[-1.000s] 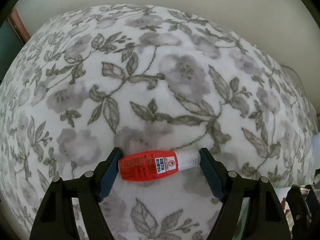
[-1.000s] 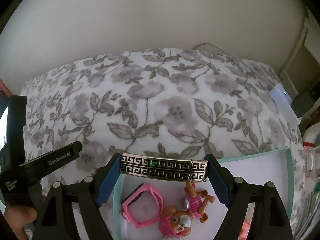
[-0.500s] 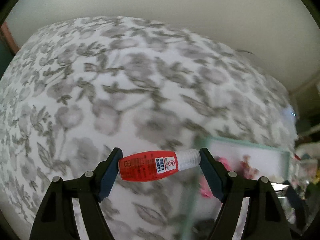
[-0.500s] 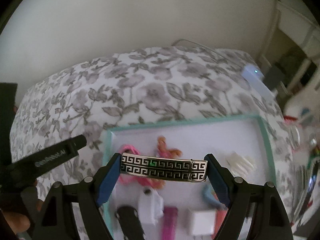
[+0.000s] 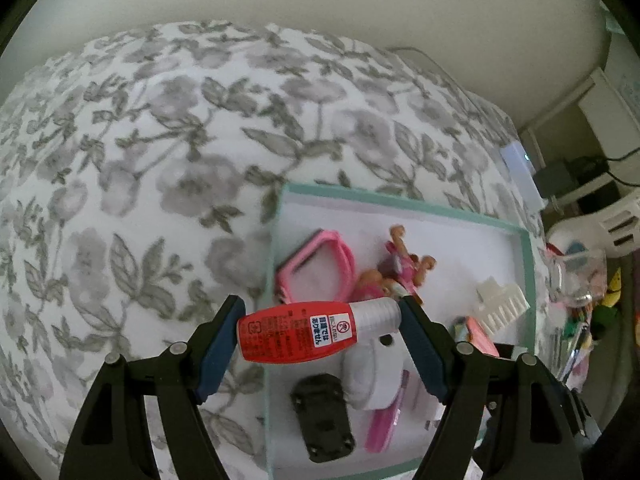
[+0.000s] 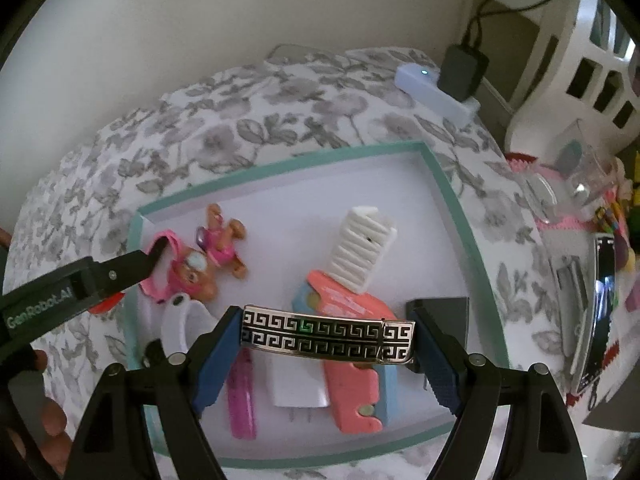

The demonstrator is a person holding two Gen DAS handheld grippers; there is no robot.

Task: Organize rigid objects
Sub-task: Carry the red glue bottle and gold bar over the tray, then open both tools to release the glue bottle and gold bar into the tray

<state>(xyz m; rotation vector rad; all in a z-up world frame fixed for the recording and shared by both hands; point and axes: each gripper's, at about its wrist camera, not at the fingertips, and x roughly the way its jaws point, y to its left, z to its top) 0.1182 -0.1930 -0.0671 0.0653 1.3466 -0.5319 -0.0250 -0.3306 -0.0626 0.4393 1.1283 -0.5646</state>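
My left gripper is shut on a red bottle with a white cap, held crosswise above the left edge of a teal-rimmed white tray. My right gripper is shut on a black-and-silver patterned bar, held over the middle of the same tray. The left gripper's arm shows at the left of the right wrist view.
The tray lies on a floral bedspread and holds a pink frame, a toy dog, a white comb-like piece, a coral case, a pink stick and a black item. Cluttered shelves stand at the right.
Both grippers have moved right and over the tray, still holding their objects. The tray's contents have come into full view.
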